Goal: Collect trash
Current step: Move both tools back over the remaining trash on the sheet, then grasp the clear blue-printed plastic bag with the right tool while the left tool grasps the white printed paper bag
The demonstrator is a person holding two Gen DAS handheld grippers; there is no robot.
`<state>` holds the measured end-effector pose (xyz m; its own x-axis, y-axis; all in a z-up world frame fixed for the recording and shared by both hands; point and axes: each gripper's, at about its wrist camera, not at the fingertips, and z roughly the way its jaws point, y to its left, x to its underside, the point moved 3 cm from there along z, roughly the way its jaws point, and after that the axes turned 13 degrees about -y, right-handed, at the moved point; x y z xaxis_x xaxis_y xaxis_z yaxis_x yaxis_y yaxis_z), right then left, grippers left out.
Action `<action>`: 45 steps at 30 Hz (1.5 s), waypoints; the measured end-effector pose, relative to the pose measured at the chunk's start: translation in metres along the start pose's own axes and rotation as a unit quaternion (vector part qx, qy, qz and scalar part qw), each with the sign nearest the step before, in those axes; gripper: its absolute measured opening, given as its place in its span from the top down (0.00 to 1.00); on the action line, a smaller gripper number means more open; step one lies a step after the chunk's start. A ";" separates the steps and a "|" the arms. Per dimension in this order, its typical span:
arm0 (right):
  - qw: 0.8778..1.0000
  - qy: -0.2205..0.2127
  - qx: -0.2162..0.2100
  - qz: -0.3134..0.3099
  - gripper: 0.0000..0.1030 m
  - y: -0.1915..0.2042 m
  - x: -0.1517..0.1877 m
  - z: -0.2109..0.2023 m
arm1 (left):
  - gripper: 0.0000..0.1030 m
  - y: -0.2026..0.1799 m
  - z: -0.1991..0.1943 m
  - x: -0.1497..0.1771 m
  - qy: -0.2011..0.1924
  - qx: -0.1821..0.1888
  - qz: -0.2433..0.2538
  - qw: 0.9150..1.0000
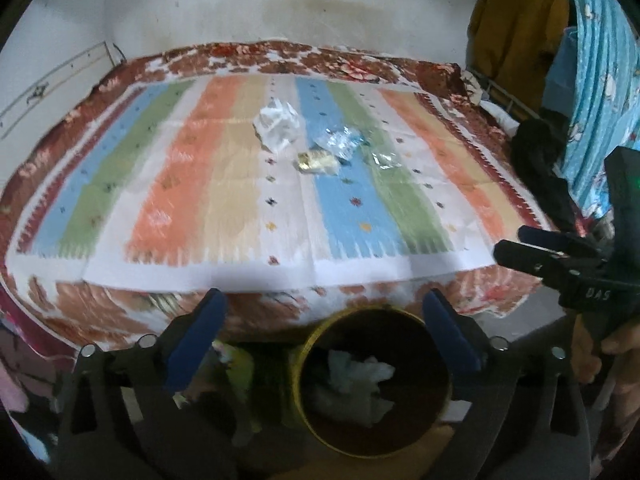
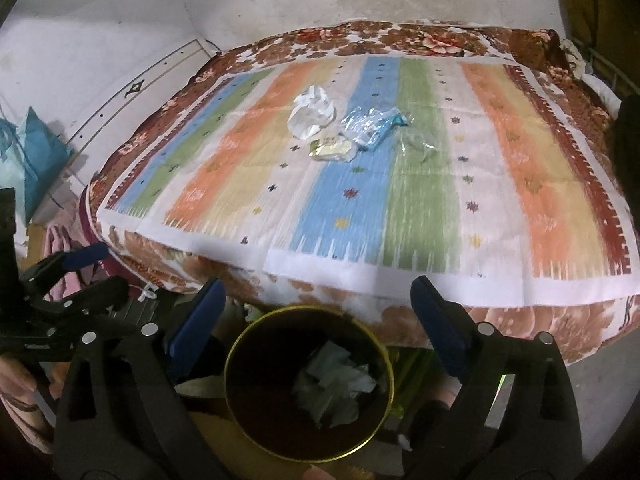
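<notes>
Trash lies mid-bed on a striped cloth (image 1: 240,200): crumpled white paper (image 1: 277,125) (image 2: 312,114), a clear blue-tinted plastic wrapper (image 1: 340,142) (image 2: 372,124), a yellowish packet (image 1: 316,162) (image 2: 332,148) and a small clear wrapper (image 1: 386,159) (image 2: 418,142). A dark round bin with a yellow rim (image 1: 316,332) (image 2: 240,340) stands on the floor before the bed, holding crumpled paper (image 1: 356,380) (image 2: 332,384). My left gripper (image 1: 324,316) and right gripper (image 2: 316,308) are both open and empty, held above the bin.
The bed has a floral blanket (image 1: 100,312) and stands against a white wall (image 1: 192,12). Clothes hang at the right (image 1: 592,80). A blue bag (image 2: 36,160) lies on the floor at the left. The right gripper also shows in the left wrist view (image 1: 516,246).
</notes>
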<state>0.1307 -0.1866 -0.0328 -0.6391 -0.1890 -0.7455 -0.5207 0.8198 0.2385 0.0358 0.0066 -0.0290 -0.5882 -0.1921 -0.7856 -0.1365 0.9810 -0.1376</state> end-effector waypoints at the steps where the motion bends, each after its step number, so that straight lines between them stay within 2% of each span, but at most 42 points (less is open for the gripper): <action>1: 1.000 -0.001 0.003 -0.002 0.14 -0.001 -0.006 0.003 | 0.06 0.002 0.004 -0.005 0.002 -0.005 0.006 1.000; 7: 1.000 -0.019 0.016 0.012 0.09 -0.013 -0.036 0.015 | 0.06 0.014 0.022 -0.028 0.008 -0.019 0.008 1.000; 14: 0.998 -0.028 0.028 0.039 0.09 -0.029 -0.066 0.033 | 0.06 0.030 0.053 -0.041 0.040 -0.027 -0.035 0.998; 20: 0.998 -0.030 0.044 0.043 0.09 -0.040 -0.086 0.054 | 0.06 0.020 0.068 -0.051 0.043 -0.047 0.011 0.998; 24: 0.996 -0.032 0.074 0.037 0.09 -0.052 -0.096 0.070 | 0.06 0.019 0.084 -0.059 0.053 -0.054 0.021 0.997; 34: 0.994 -0.042 0.092 0.046 0.09 -0.071 -0.120 0.108 | 0.06 0.034 0.140 -0.085 0.059 -0.083 0.008 0.995; 39: 0.993 -0.023 0.081 0.085 0.09 -0.069 -0.125 0.128 | 0.06 0.050 0.158 -0.097 0.045 -0.088 -0.008 0.995; 45: 0.991 -0.013 0.090 0.099 0.09 -0.064 -0.133 0.160 | 0.06 0.060 0.186 -0.106 0.030 -0.105 0.010 0.994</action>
<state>0.3403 -0.1275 -0.0485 -0.7034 -0.0028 -0.7108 -0.2758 0.9227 0.2693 0.2381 0.0903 -0.0662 -0.6384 -0.1796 -0.7485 -0.2832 0.9590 0.0115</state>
